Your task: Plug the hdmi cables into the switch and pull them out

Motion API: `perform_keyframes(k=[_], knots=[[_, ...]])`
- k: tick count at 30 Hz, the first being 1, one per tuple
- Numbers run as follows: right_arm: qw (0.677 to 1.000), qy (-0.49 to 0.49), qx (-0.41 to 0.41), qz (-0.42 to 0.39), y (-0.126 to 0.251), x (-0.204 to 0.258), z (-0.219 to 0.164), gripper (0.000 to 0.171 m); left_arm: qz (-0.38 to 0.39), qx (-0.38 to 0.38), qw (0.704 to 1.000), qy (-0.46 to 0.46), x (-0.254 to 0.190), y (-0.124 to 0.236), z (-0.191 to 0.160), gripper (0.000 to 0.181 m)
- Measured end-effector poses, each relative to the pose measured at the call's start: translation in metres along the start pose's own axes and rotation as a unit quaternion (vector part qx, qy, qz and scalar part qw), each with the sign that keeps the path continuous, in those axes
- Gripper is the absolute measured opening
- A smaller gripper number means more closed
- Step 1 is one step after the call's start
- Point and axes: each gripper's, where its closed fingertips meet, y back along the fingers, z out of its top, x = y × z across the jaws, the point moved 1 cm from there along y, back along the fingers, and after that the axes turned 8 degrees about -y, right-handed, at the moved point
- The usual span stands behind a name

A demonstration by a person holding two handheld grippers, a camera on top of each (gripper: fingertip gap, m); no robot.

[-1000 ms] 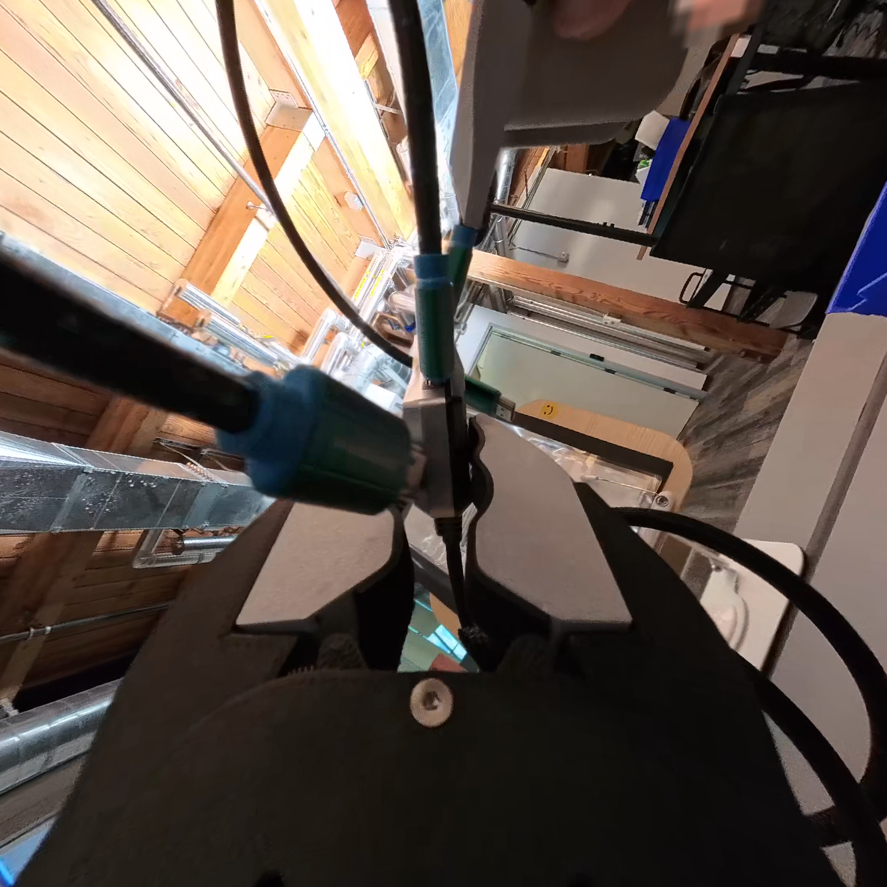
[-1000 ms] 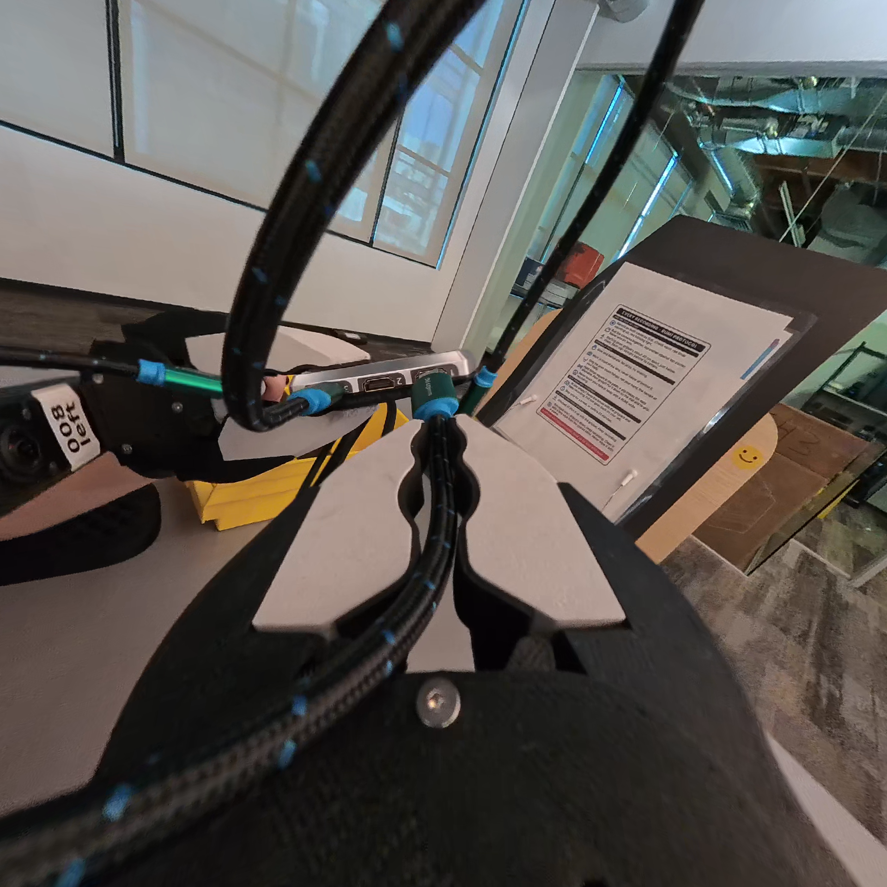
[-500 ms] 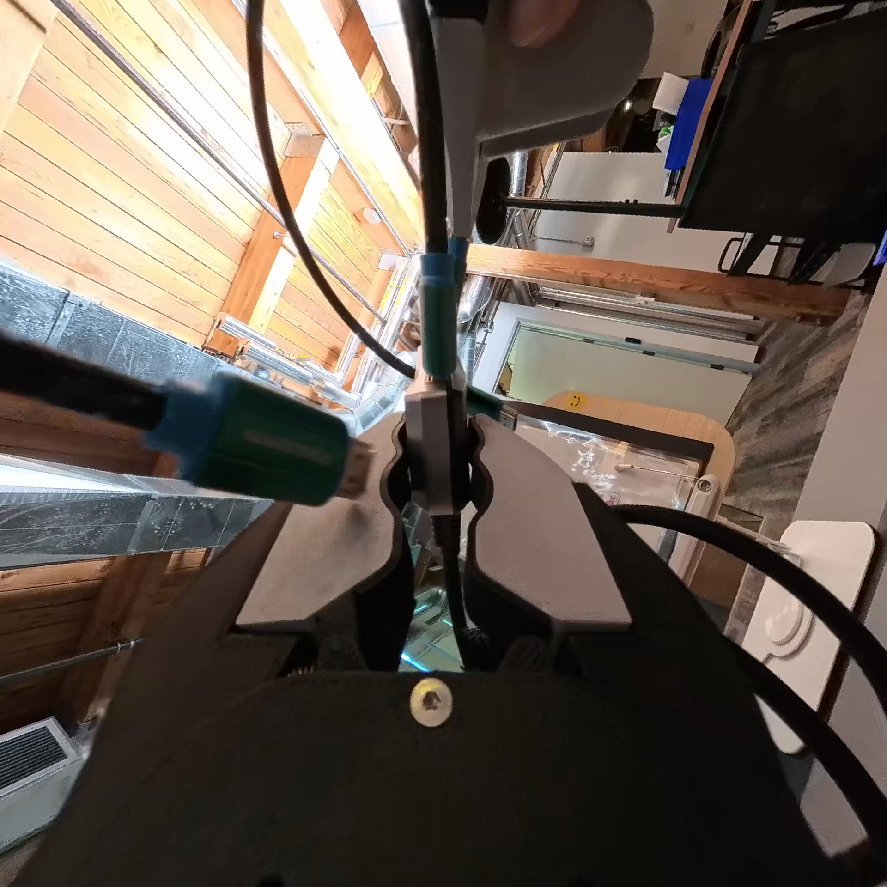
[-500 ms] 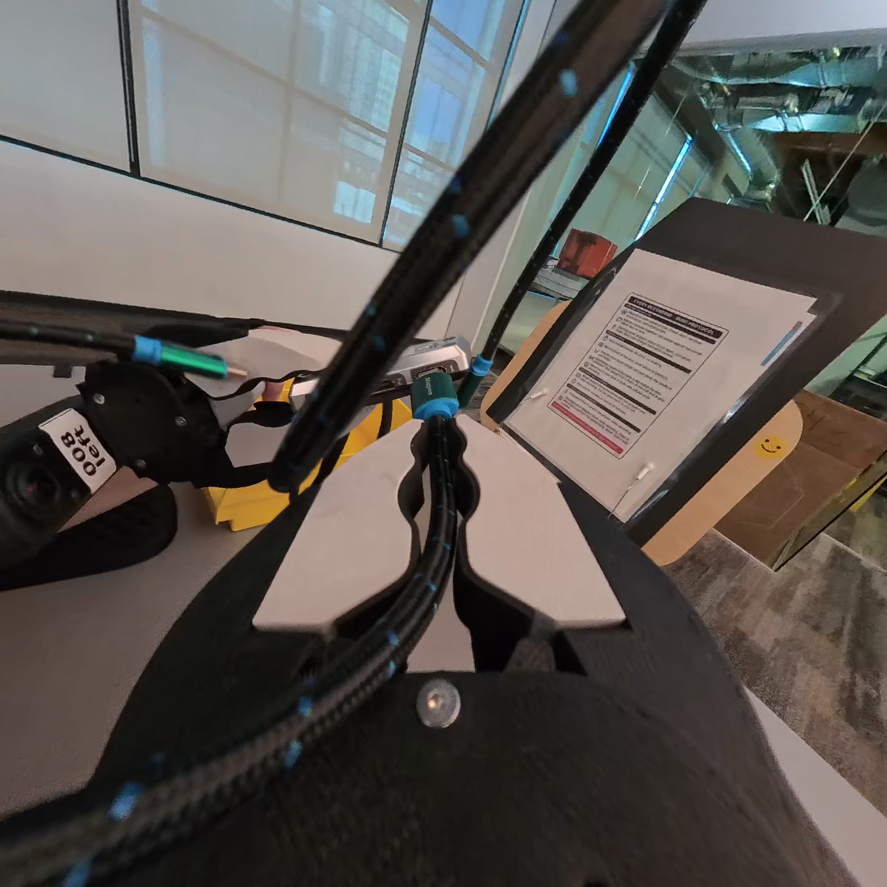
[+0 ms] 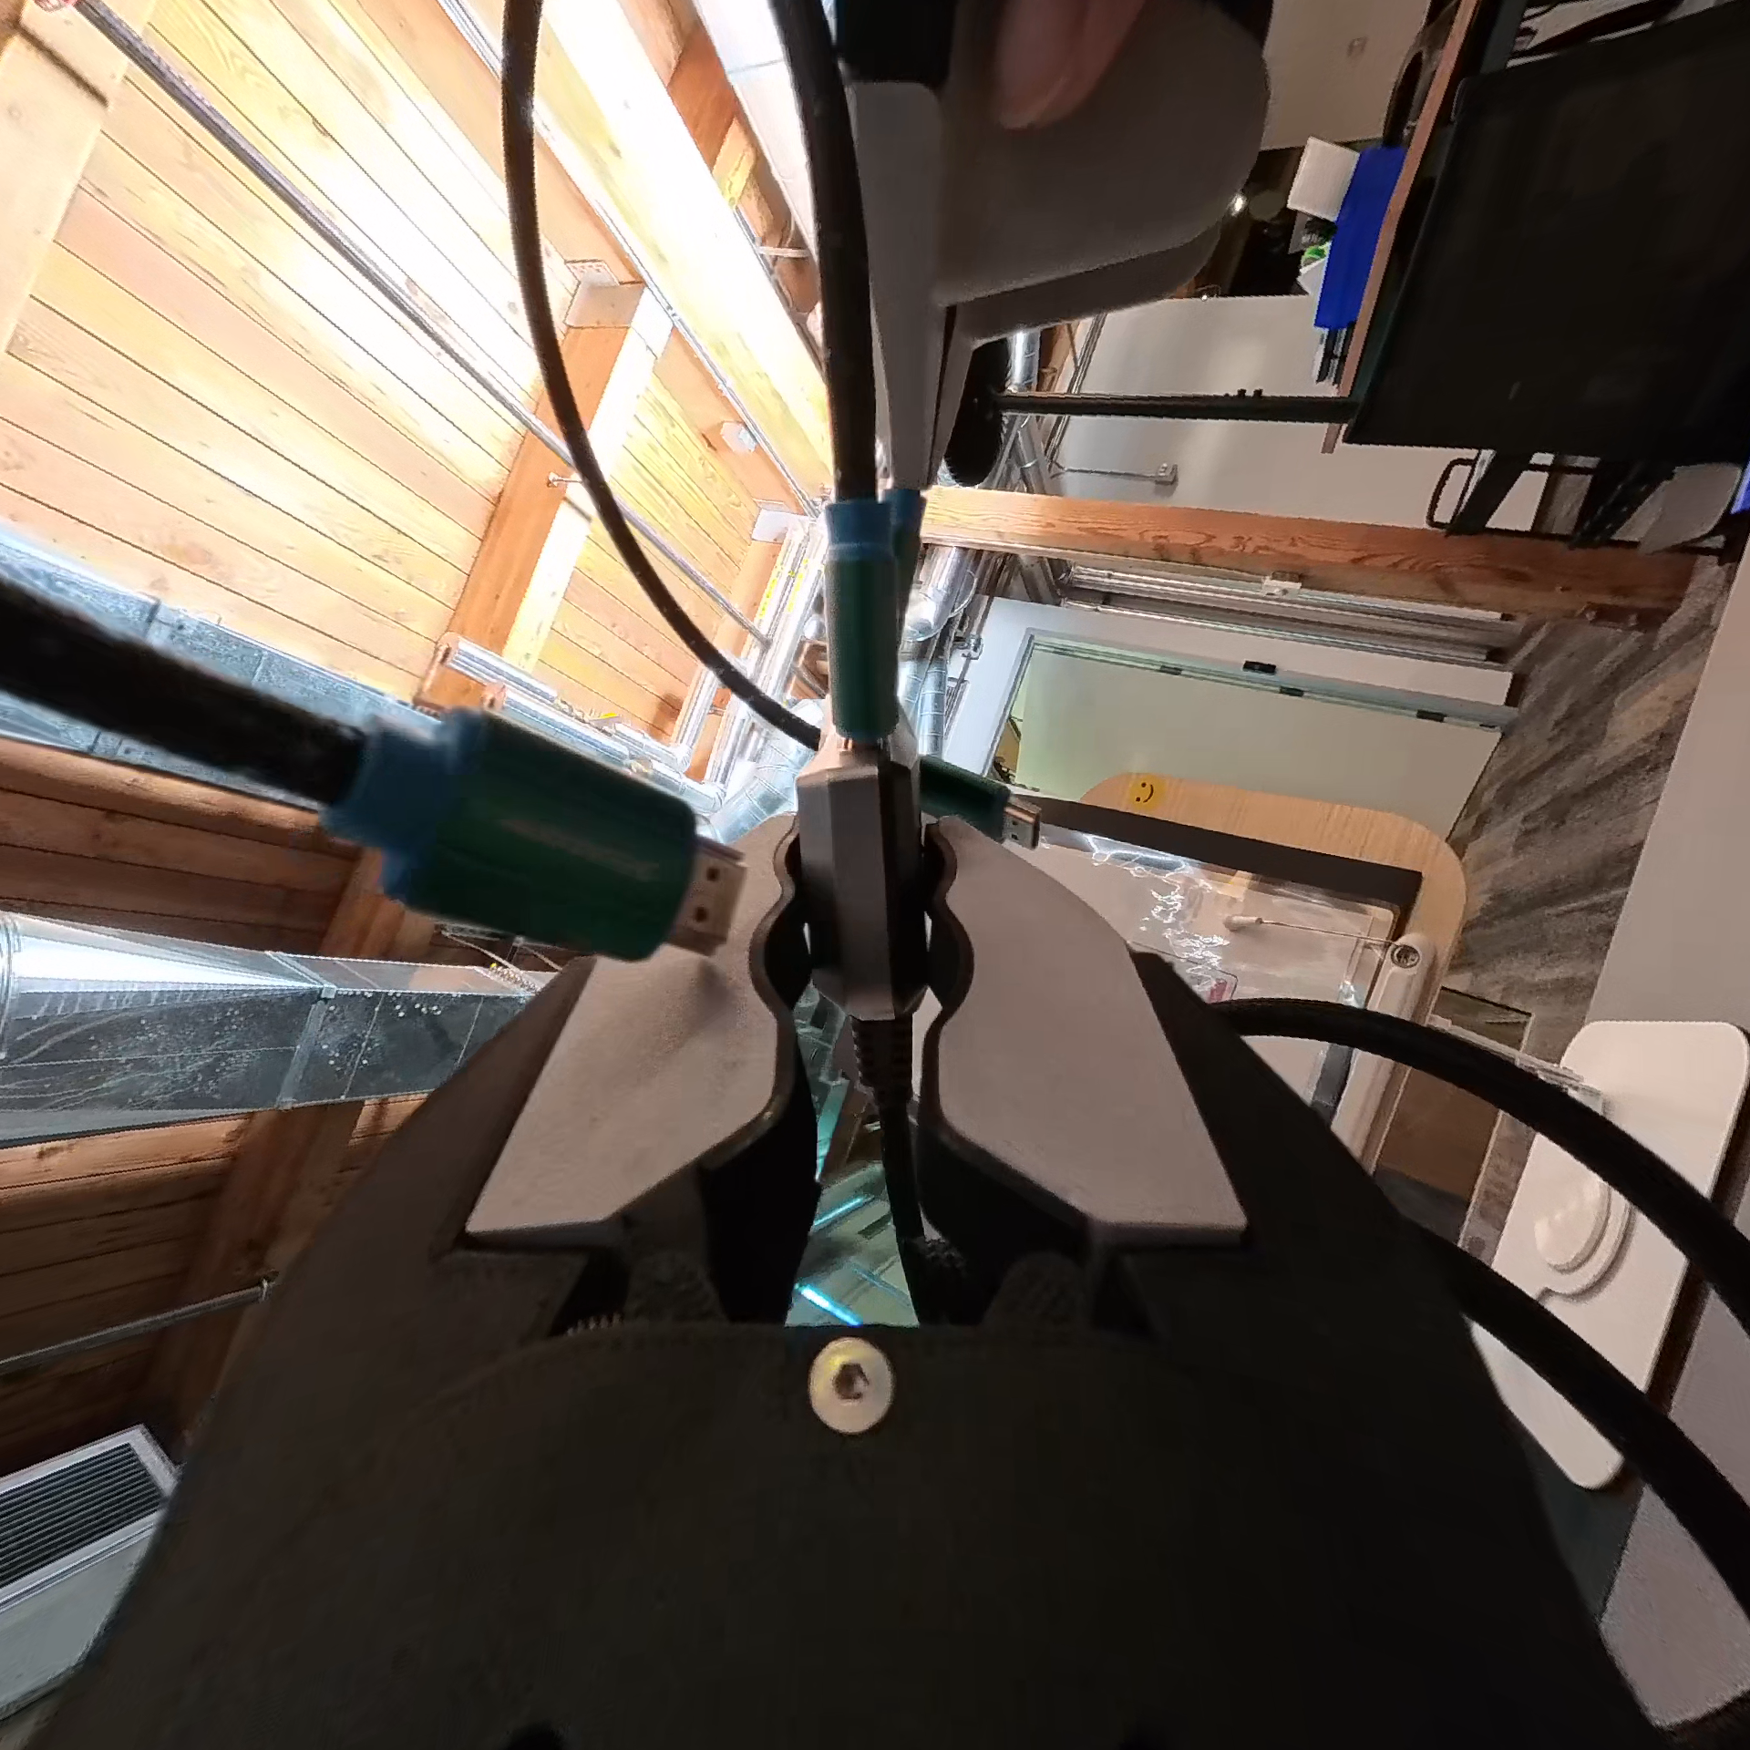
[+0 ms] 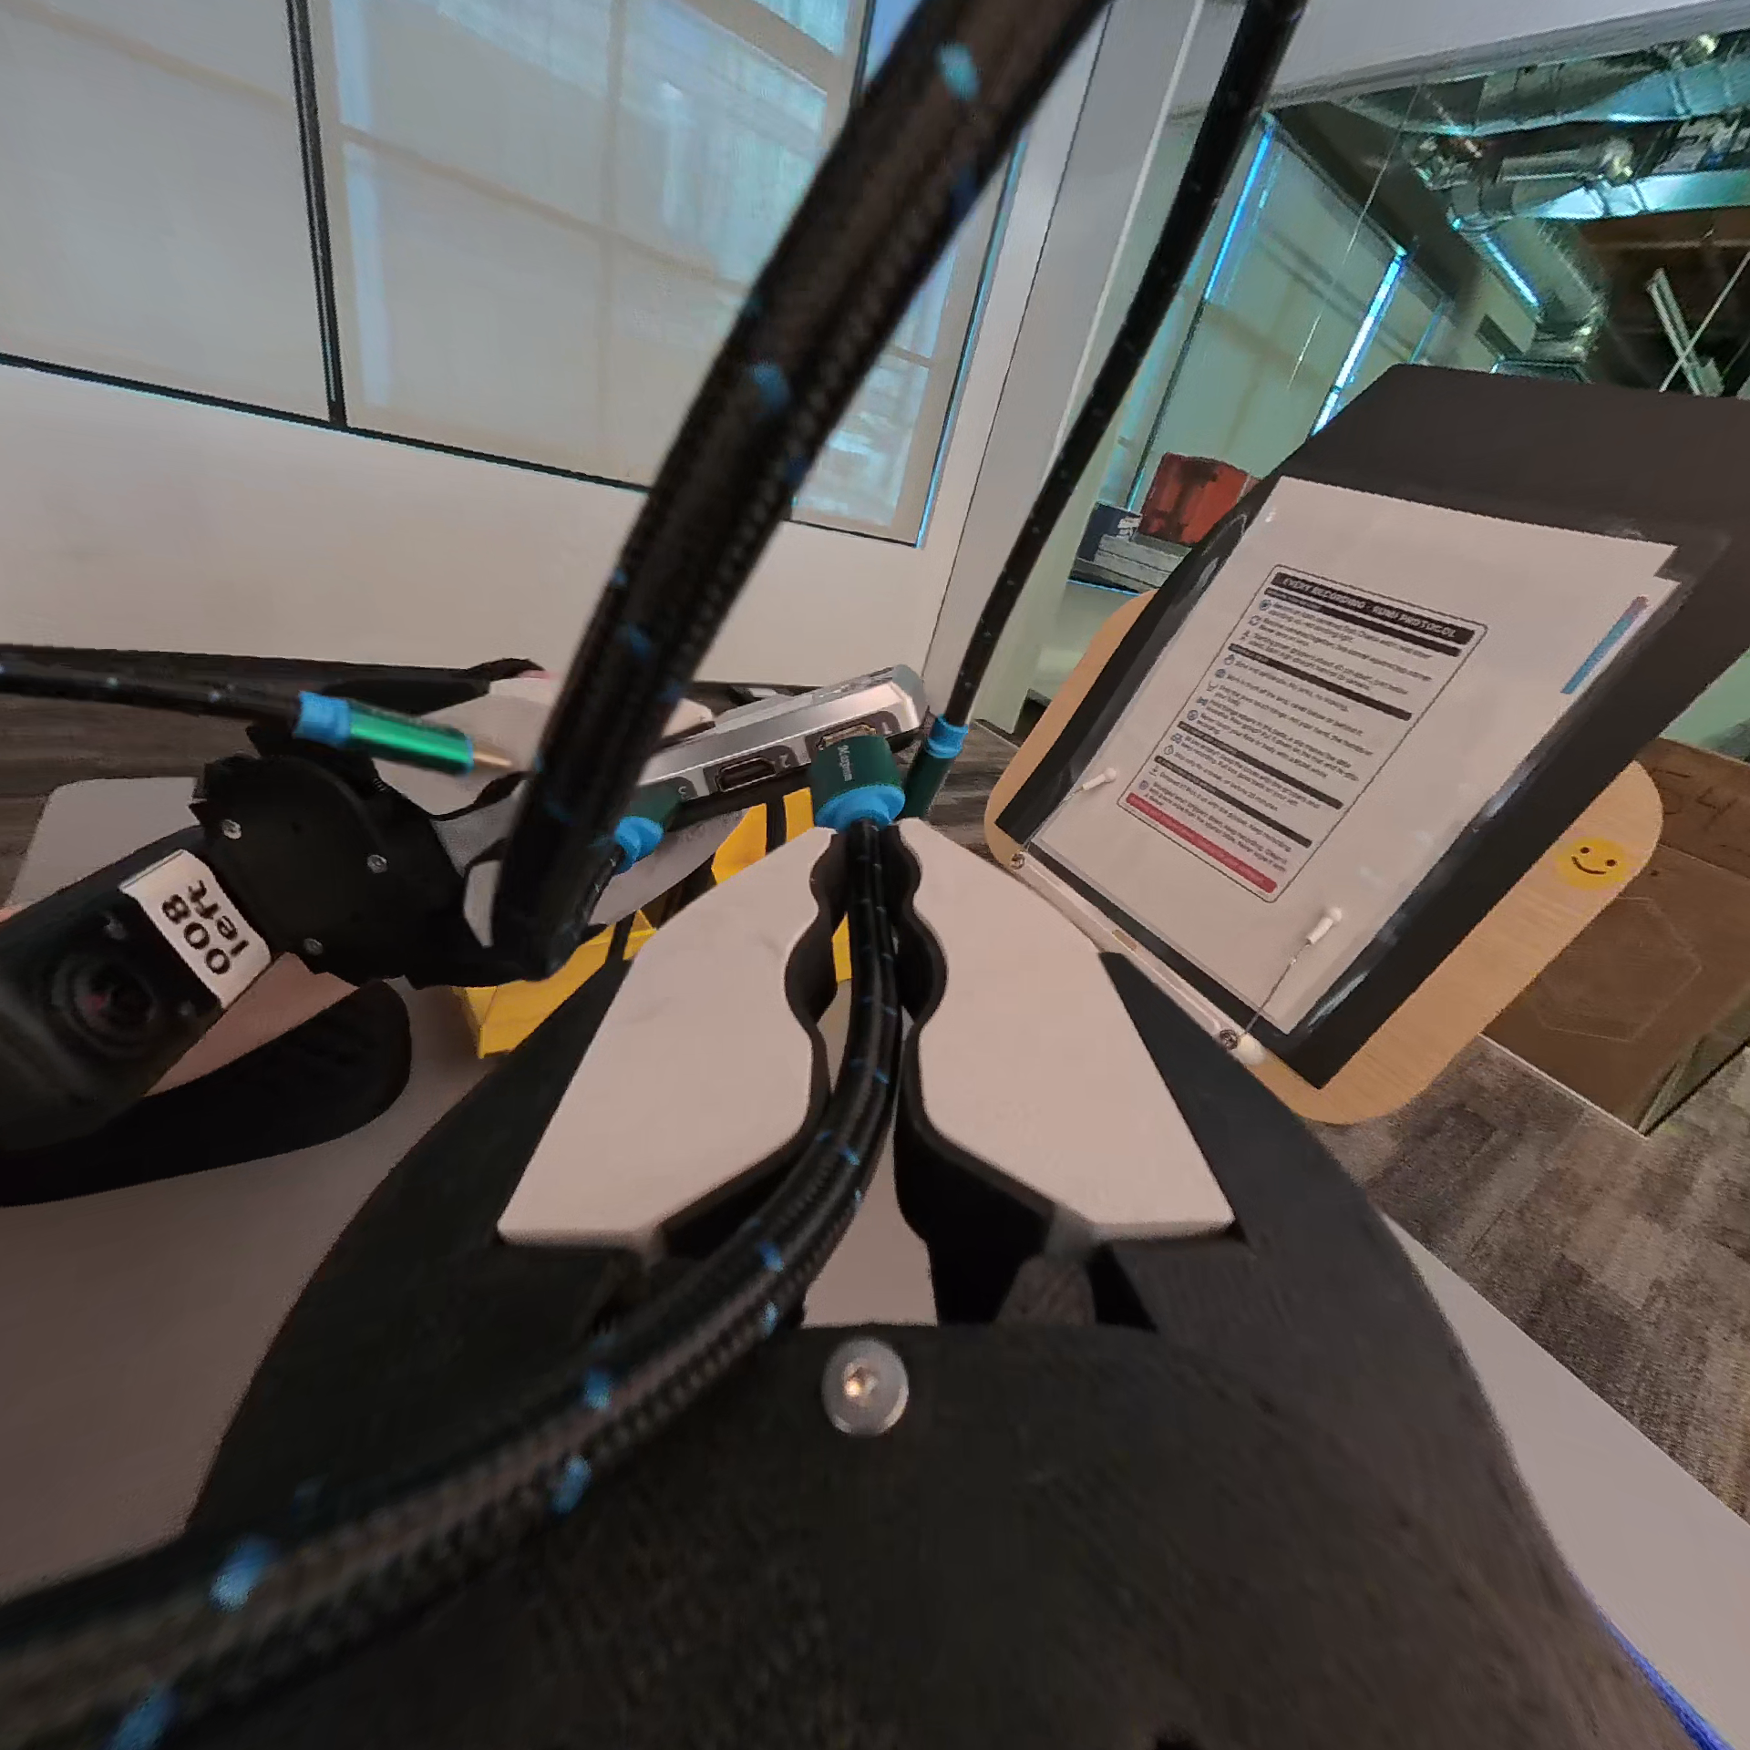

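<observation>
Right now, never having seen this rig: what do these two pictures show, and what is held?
No robot: a person carries a hand-held gripper in each hand, each with a camera looking along its fingers. The left wrist view shows the left hand-held gripper clamped on the silver switch; a green plug hangs loose beside it. The right wrist view shows the right hand-held gripper shut on a braided cable just behind its plug at the switch. A yellow block lies on the grey table.

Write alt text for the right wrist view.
The right gripper is shut on a black braided cable just behind its green plug, close to the silver switch held by the left gripper.
</observation>
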Motion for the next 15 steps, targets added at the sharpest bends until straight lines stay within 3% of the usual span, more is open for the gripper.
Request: perform_keyframes(k=[12,15], knots=[[0.997,-0.023,0.066,0.013,0.011,-0.001,-0.008,0.008,-0.033,-0.035,0.999,-0.019,-0.009,0.005,0.012,0.020],[0.998,0.019,0.058,0.018,0.013,0.002,-0.005,0.007,-0.028,-0.036,0.999,-0.025,-0.006,0.006,0.016,0.019]])
